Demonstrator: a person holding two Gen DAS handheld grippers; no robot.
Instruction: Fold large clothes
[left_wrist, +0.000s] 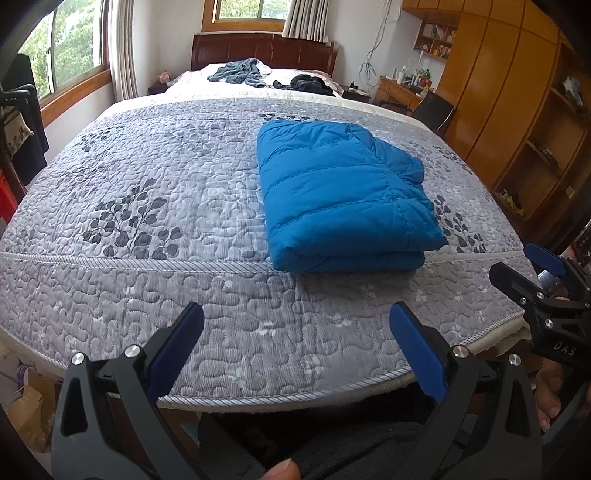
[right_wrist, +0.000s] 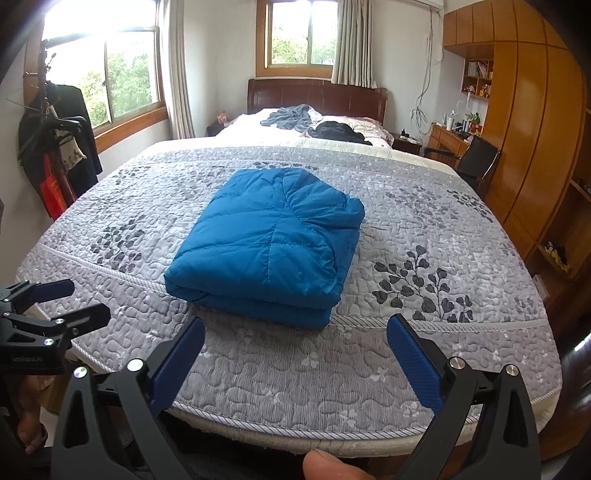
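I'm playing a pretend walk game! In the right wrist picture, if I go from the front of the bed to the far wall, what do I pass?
right gripper → blue jacket → grey blanket → headboard → window

Folded jacket (right_wrist: 269, 243) is laid on the quilt (right_wrist: 424, 362), near the bed's near edge. Both grippers are held apart from it over that edge, left gripper (left_wrist: 295, 332) left of right gripper (right_wrist: 295, 343). Two loose garments (right_wrist: 291, 116) are left at the far end before the headboard (right_wrist: 317, 92). Wardrobe (right_wrist: 532, 129) is placed right, windows left and far.
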